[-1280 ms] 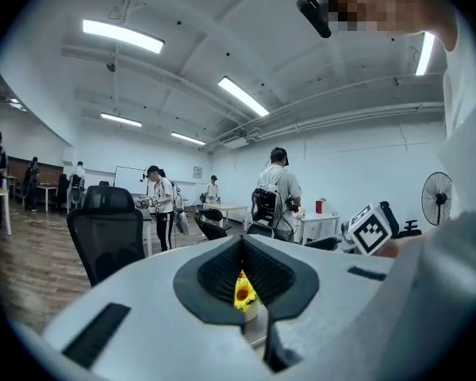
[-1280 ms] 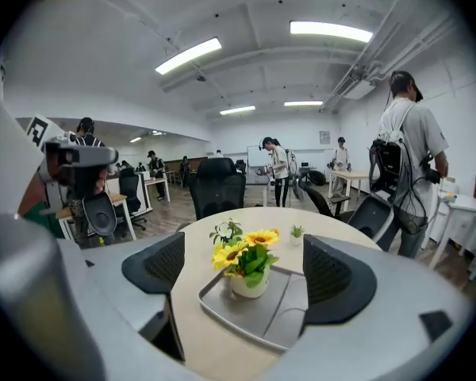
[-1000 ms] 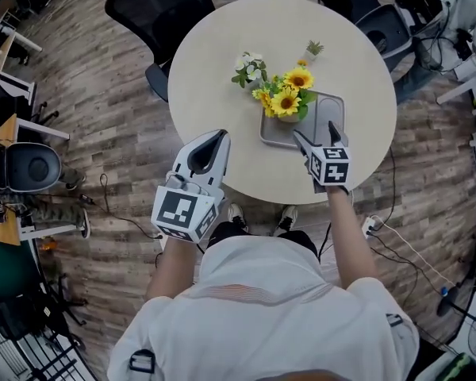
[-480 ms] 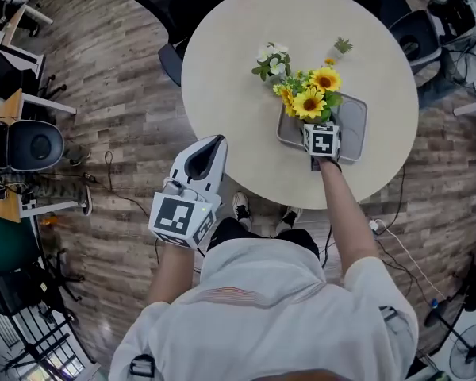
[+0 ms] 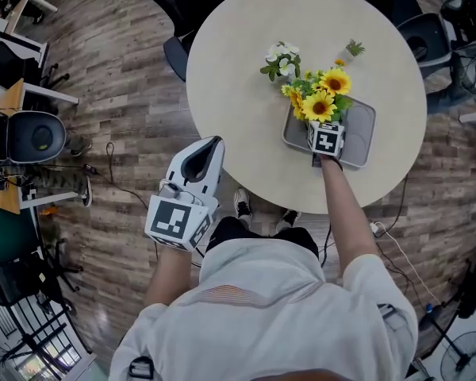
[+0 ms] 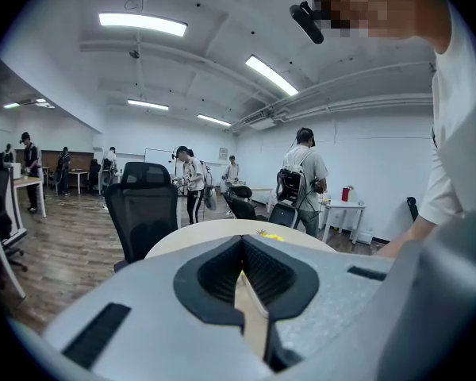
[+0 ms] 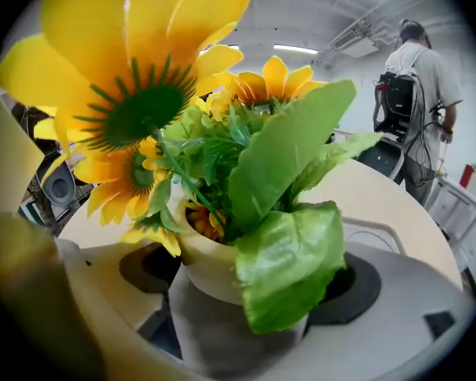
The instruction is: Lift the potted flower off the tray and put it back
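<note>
Potted flower (image 5: 317, 101): my right tongs (image 7: 242, 292) wide around it, left tongs (image 6: 242, 284) closed, empty. Risk: lopsided squeeze may tip it.

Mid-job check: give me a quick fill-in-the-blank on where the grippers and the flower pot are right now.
The potted flower stands between the ___ of the right gripper.
The tray lies on a ___ table.
The left gripper, jaws together, holds ___.
Missing words: jaws; round; nothing.
</note>
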A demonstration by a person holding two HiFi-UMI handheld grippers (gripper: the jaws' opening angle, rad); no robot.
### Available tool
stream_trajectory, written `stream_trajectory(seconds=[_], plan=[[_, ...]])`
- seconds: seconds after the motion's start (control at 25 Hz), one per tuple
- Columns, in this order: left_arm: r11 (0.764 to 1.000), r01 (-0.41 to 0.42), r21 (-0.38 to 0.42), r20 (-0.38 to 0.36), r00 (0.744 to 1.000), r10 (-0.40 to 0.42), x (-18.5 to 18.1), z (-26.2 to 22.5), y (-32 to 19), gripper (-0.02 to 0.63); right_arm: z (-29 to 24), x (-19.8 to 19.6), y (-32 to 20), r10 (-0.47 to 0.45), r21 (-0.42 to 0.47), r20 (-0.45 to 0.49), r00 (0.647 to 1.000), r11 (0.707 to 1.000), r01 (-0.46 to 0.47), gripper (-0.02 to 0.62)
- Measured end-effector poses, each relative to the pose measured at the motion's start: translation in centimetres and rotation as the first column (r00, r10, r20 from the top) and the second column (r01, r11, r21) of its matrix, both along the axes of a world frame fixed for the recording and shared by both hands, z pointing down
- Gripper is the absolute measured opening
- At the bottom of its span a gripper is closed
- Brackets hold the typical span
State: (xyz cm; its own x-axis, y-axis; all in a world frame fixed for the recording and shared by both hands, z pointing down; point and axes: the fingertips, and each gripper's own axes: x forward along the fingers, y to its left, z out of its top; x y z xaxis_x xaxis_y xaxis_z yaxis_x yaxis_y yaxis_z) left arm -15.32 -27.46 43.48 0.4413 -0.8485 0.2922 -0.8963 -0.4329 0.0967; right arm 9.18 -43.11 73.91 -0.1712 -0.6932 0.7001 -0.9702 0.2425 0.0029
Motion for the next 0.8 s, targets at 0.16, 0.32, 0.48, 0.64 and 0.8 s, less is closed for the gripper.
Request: stream_trajectory(seconds=[0.16,0.32,0.48,0.64,0.8], plan=[[1.0,-0.014,-0.01,0.006,1.0,0.014,-0.1,0.1,-0.5,0.005,0.1,-0.4,-0.7,0.007,-0.005,0.019,1.0,1.0,-0.007,0.482],[1.0,-0.018,-0.015,0.01,1.0,0.018,0.1,0.2,-0.4,0.005,0.1,-0.6,-0.9,0.009,-0.019,0.035,0.999,1.0,-0.009,0.484],[1.0,-0.023,-0.016,0.014,1.0,0.023,0.2,0.1,-0.3,0.005,0.1,-0.4,-0.9,0.006,-0.021,0.036,0.999,1.0,-0.005,0.485],[1.0,-0.022,-0.011,0.009,1.0,0.022,0.1,0.1,0.0,0.005,-0.8,0.0,-0.6,-0.003,0.016,0.027,1.0,1.0,0.003,0.488],[0.999,-0.033,-0.007,0.006,0.999,0.033,0.6,0.0,0.3,0.005,-2.2,0.4,0.1,-0.019,0.059,0.029,0.999,0.998,0.018,0.488]])
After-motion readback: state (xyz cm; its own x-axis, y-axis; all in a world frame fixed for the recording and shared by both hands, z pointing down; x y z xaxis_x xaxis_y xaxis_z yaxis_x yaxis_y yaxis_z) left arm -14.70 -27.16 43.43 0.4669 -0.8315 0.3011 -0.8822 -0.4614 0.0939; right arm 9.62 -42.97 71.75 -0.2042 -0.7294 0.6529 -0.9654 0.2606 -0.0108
